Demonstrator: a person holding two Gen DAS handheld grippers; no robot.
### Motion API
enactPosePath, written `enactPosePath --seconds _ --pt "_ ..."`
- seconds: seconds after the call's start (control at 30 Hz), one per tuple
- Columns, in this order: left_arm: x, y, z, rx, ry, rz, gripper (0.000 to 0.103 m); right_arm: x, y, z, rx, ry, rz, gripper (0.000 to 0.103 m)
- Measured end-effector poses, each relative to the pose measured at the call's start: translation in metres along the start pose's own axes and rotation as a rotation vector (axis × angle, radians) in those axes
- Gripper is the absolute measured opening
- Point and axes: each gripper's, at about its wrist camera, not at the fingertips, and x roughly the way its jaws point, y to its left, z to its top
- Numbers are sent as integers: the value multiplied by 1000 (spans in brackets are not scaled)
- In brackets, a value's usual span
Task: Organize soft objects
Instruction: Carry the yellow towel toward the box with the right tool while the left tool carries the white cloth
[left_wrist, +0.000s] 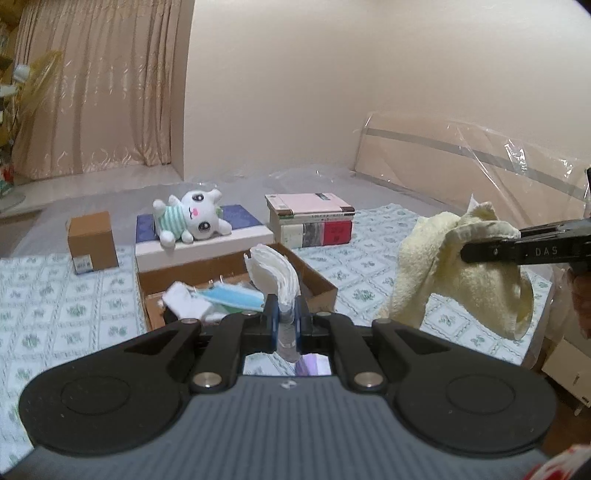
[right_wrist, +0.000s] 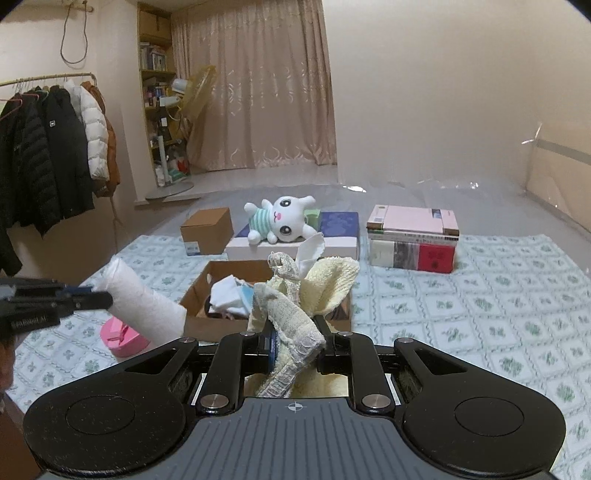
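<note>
My left gripper (left_wrist: 286, 314) is shut on a folded white cloth (left_wrist: 275, 275), lifted above the open cardboard box (left_wrist: 317, 280); the right wrist view shows that gripper (right_wrist: 92, 299) at the left with the white cloth (right_wrist: 144, 306) hanging from it. My right gripper (right_wrist: 295, 332) is shut on a pale yellow towel (right_wrist: 332, 284) with a frayed edge, held up over the cardboard box (right_wrist: 199, 291). In the left wrist view the right gripper (left_wrist: 469, 251) comes in from the right with the yellow towel (left_wrist: 461, 273) draped below. White and blue soft items (left_wrist: 207, 299) lie inside the box.
A white plush rabbit (right_wrist: 280, 219) lies on a blue and white box (right_wrist: 332, 229). A small brown carton (right_wrist: 207, 230) stands left of it, a stack of books (right_wrist: 413, 240) to the right. A pink heart-shaped box (right_wrist: 122, 339) lies on the patterned sheet (right_wrist: 480, 314). Coats hang at far left.
</note>
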Motion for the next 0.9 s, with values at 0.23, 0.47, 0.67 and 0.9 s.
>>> enactPosePath --seconds 0.23,0.47,0.67,0.9 --pt "21 13 20 18 30 -5 7 20 1 17 -37 3 14 19" --pt "45 25 35 38 73 11 7 45 2 34 -66 33 43 19" --pt "62 39 46 36 101 18 7 70 -1 50 -78 54 53 19" --pt "79 53 53 42 128 28 7 96 1 67 -108 74 62 19"
